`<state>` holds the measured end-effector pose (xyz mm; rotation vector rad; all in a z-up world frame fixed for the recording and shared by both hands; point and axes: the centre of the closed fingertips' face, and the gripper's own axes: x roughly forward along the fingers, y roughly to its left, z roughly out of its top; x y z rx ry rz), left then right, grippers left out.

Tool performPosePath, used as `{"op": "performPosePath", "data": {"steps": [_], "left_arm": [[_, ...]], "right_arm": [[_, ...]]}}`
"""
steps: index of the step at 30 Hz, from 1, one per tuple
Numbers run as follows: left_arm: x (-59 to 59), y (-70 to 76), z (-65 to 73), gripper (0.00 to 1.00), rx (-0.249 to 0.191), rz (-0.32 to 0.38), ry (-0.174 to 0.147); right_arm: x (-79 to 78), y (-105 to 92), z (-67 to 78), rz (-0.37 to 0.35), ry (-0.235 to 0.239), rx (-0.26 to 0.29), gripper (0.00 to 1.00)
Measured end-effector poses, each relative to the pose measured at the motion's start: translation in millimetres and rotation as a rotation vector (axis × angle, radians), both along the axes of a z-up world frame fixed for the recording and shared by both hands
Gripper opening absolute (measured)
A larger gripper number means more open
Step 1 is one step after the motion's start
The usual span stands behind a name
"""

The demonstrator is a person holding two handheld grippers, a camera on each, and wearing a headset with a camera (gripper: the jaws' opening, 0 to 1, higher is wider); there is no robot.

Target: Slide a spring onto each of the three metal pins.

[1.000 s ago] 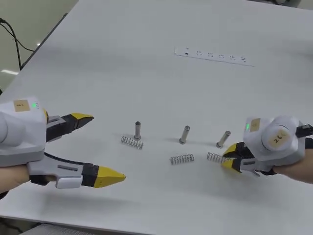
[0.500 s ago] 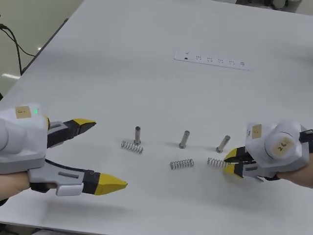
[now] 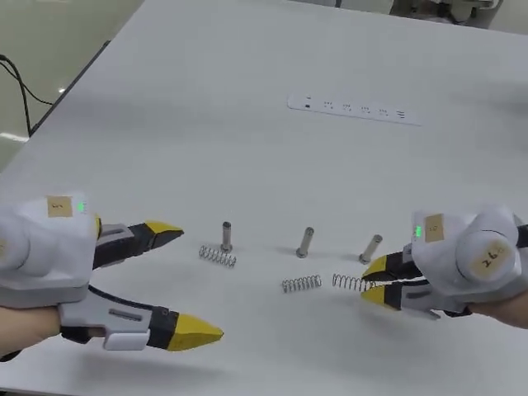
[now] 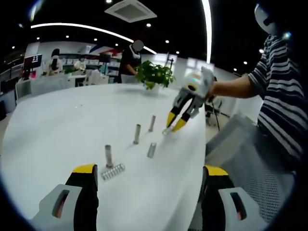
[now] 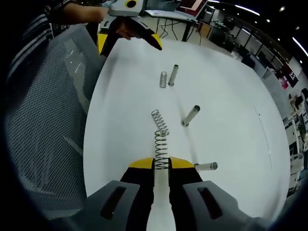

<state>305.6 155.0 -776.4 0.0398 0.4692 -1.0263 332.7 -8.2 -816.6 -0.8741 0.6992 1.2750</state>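
**Right jaws grip the end spring while the left hangs open**

My left gripper (image 3: 201,284) hung wide open above the white table (image 3: 247,124). Its yellow tips were a little nearer the left pin (image 3: 226,235) than a second before. That pin stood on end, its long axis rising from the table. The left spring (image 3: 217,256) lay flat just in front of its foot, its long axis along the row of pins. The middle pin (image 3: 305,242) also stood upright, with the middle spring (image 3: 301,284) lying flat in front of it, likewise pointing along the row. The right pin (image 3: 370,247) stood at the end of the row. The right spring (image 3: 348,282) lay in front of it and had shifted leftward against that pin since the earlier frame, its free end near the middle spring's. My right gripper (image 3: 373,280) had its jaws closed on that spring's right end. In the right gripper view the coil ran straight out from between the tips, pointing toward the middle spring. I could not tell whether it was lifted off the table.
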Motion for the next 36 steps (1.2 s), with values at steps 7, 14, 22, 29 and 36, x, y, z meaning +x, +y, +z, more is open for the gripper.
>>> {"op": "performPosePath", "data": {"steps": [7, 14, 22, 29, 36], "left_arm": [[-8.3, -21.1, -4.0, 0.79, 0.018, -0.091, 0.009], [-3.8, -42.4, -5.5, 0.69, 0.014, -0.14, 0.005], [4.2, -68.4, -8.9, 0.54, -0.018, -0.195, 0.024], [4.5, -83.5, -0.5, 0.39, -0.049, -0.272, 0.02], [6.9, -90.0, 3.8, 0.26, -0.047, -0.326, -0.02]], "right_arm": [[-8.5, 15.1, 7.4, 0.019, 0.009, 0.02, 0.07], [-17.6, 25.1, 11.8, 0.047, 0.01, 0.029, 0.07], [-24.3, 33.0, 16.2, 0.052, 0.024, 0.046, 0.07], [-28.0, 38.0, 18.1, 0.05, 0.031, 0.063, 0.07], [-27.7, 42.9, 24.3, 0.045, 0.03, 0.086, 0.07]]}}
